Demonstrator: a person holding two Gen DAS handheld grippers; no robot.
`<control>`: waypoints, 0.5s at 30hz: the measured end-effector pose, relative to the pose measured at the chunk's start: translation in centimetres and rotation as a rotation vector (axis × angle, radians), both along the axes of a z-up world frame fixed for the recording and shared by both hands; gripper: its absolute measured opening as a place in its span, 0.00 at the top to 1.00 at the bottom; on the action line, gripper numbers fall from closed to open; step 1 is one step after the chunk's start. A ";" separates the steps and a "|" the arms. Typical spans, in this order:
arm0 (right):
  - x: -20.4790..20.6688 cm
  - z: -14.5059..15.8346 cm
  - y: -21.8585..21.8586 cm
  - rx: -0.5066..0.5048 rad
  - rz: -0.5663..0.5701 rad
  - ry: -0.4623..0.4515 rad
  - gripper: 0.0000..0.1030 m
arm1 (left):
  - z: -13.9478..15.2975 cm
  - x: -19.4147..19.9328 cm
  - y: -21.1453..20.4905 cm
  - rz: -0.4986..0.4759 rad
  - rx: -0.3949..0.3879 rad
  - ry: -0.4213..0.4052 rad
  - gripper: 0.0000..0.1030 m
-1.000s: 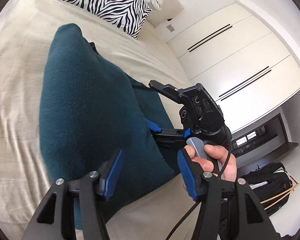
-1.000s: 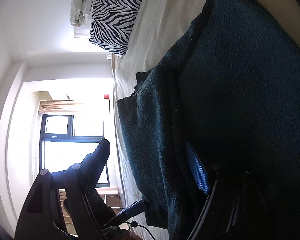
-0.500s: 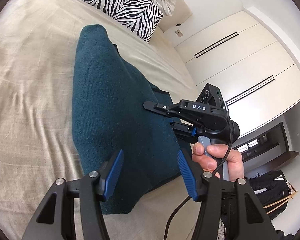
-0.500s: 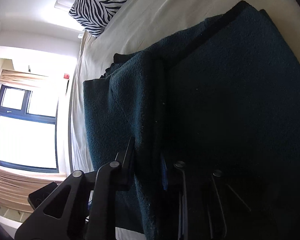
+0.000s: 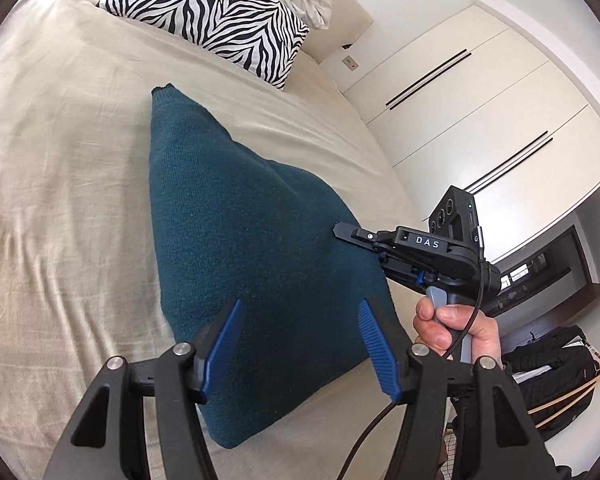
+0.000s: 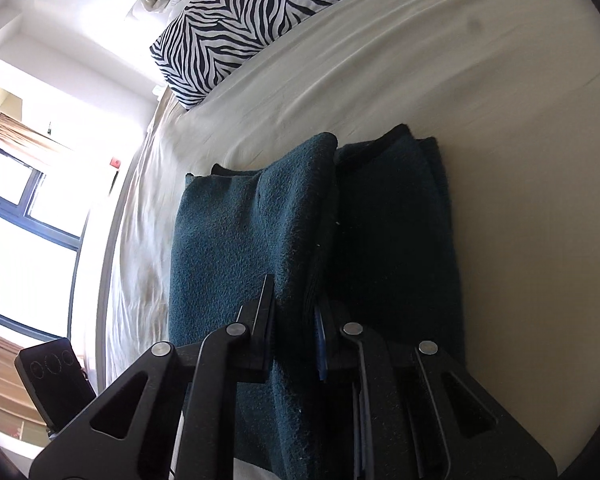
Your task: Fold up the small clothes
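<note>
A dark teal knitted garment (image 5: 240, 232) lies folded lengthwise on the beige bed (image 5: 60, 160). My right gripper (image 5: 340, 233), held by a hand (image 5: 452, 328), is shut on the garment's right edge and lifts it into a ridge. In the right wrist view the gripper (image 6: 294, 296) pinches a thick fold of the garment (image 6: 236, 248) between its pads. My left gripper (image 5: 300, 304) hovers above the garment's near end. Its jaws are opening, and its blue pads (image 5: 224, 336) touch no cloth.
A zebra-print pillow (image 5: 212, 12) and crumpled white bedding lie at the head of the bed. White wardrobe doors (image 5: 480, 112) stand to the right, with a black backpack (image 5: 548, 372) on the floor. A bright window (image 6: 12, 220) is on the far side.
My right gripper went from open around the garment's edge to shut on it, rolled, and rose with the fold. The left gripper's view drew back a little.
</note>
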State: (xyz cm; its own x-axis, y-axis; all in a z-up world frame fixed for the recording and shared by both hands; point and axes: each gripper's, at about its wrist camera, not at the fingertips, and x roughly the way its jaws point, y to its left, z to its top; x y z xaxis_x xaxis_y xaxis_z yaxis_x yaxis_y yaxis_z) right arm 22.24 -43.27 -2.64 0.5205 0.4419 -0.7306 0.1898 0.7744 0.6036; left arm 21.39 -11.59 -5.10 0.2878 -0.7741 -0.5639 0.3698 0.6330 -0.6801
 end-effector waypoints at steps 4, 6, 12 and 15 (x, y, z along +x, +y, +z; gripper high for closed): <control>-1.5 -0.2 -2.9 -0.001 -0.027 0.006 0.86 | 0.6 0.4 -1.5 -0.016 0.029 -0.024 0.39; -2.0 -0.4 -3.9 0.000 -0.036 0.011 0.86 | 0.8 0.8 -2.3 -0.022 0.043 -0.032 0.39; -3.5 -1.9 -5.6 0.031 -0.070 0.018 0.86 | 0.6 2.0 -4.0 -0.031 0.098 -0.053 0.39; -3.5 -2.3 -5.8 0.031 -0.070 0.025 0.86 | 0.1 2.7 -4.6 -0.030 0.127 -0.059 0.40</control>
State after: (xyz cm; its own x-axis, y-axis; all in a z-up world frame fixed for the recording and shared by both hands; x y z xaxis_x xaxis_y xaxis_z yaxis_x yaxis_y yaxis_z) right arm 18.69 -49.08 -4.96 0.5328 0.4279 -0.7300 0.2578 0.7396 0.6217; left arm 24.06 -16.22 -4.99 0.3012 -0.7062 -0.6407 0.4272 0.7007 -0.5714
